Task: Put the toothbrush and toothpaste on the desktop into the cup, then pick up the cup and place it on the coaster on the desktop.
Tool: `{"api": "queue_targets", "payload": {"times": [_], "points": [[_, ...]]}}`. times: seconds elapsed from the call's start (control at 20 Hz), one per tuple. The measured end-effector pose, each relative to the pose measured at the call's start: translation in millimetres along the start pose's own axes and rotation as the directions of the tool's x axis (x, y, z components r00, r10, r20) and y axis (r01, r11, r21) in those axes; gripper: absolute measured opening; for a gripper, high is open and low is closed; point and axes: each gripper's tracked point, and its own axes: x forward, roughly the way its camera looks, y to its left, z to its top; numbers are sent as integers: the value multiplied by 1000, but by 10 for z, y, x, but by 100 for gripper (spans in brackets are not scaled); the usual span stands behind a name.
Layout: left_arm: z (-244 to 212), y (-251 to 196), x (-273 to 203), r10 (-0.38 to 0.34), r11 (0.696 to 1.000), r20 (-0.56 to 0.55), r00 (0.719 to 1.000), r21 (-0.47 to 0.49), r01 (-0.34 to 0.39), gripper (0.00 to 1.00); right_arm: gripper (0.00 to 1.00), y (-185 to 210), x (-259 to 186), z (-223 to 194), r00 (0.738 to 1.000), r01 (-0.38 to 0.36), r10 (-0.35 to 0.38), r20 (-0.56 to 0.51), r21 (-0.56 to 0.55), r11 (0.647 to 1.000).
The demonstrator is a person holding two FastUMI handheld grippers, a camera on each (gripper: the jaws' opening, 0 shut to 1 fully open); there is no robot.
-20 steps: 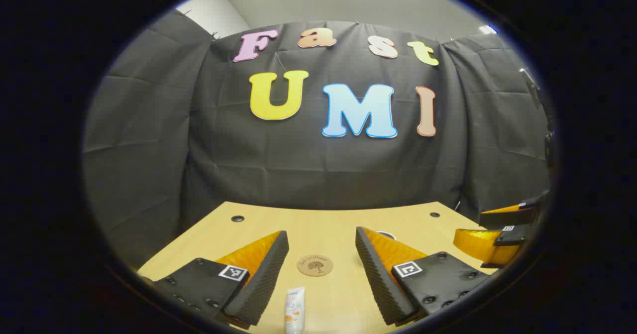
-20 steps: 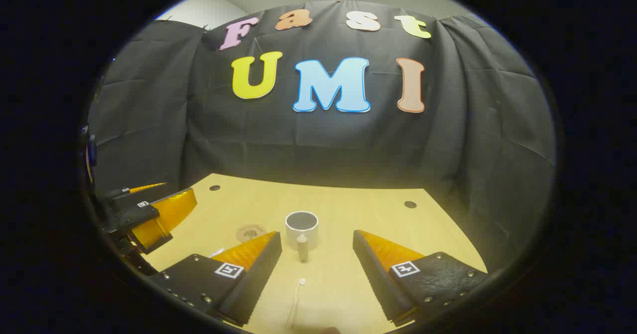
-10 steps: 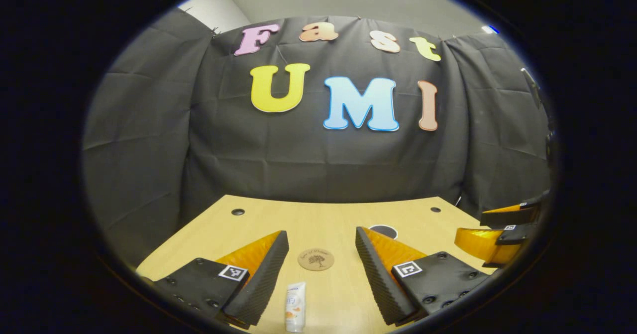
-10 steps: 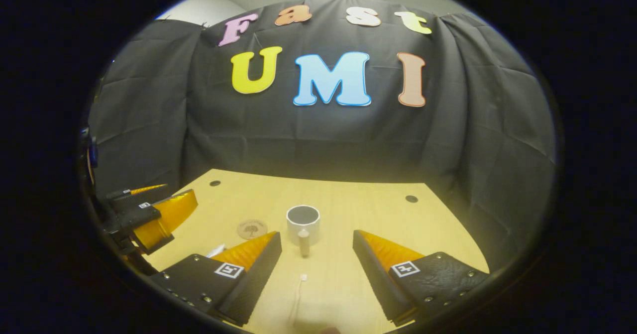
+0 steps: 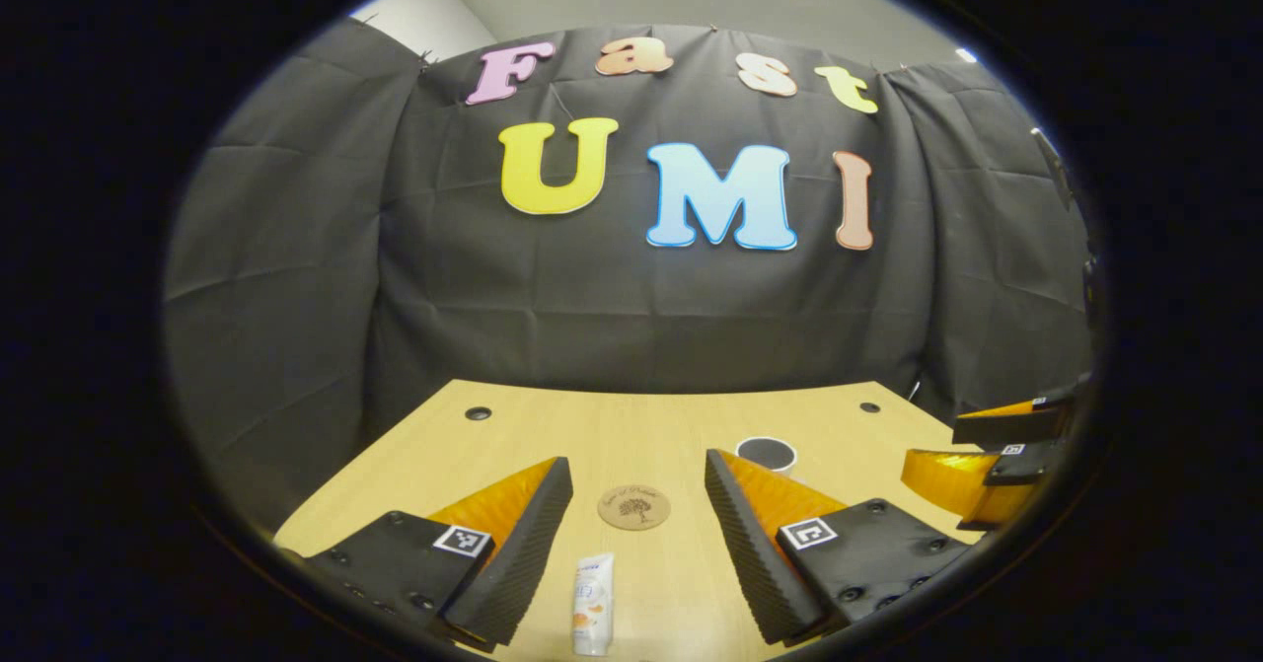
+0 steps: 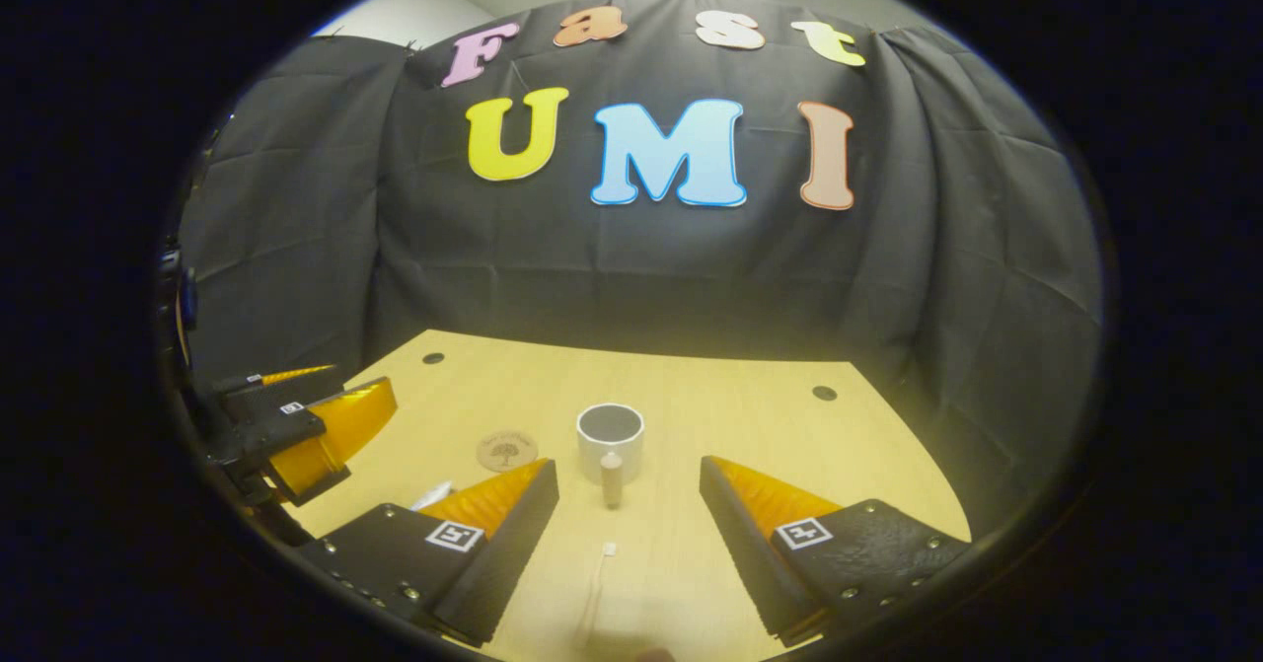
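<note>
Wooden desktop (image 5: 592,435), left gripper (image 5: 636,534) level, fingers spread over toothpaste (image 5: 592,605), right gripper (image 6: 627,524) spread over toothbrush (image 6: 597,588)

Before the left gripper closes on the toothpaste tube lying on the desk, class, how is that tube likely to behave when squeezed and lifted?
The toothpaste tube looks soft-walled, so it will probably dent under the fingers. It lies flat on the desk, so rolling seems unlikely. It appears small and probably light.

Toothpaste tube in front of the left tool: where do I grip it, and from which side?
Grip the toothpaste tube across its flat mid-body, coming straight down from above. It lies flat on the desktop, lengthwise between the open left tool's fingers, so they already straddle its narrow width.
</note>
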Motion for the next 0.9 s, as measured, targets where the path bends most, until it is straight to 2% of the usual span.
{"api": "queue_targets", "payload": {"times": [0.15, 0.4, 0.65, 0.7, 0.75, 0.9], "points": [[-128, -62, 43, -31, 999, -47, 998, -13, 31, 91, 92, 32, 56, -92, 999, -6, 6, -41, 3, 1000], [-575, 49, 212, -11, 1000, -213, 977, -20, 7, 91, 92, 120, 149, -369, 989, -22, 26, -147, 28, 999], [-1073, 171, 370, 2, 997, -404, 915, -64, -31, 91, 92, 212, 252, -665, 965, -44, 52, -258, 35, 998], [-1164, 172, 409, 3, 997, -434, 901, -67, -36, 94, 92, 230, 295, -717, 958, -50, 57, -281, 34, 998], [-1226, 211, 423, 8, 997, -460, 888, -63, -42, 91, 92, 248, 319, -758, 951, -56, 64, -304, 32, 998], [-1440, 329, 450, 24, 998, -541, 841, -40, -54, 91, 92, 294, 426, -935, 928, -67, 74, -366, 33, 997]]}}
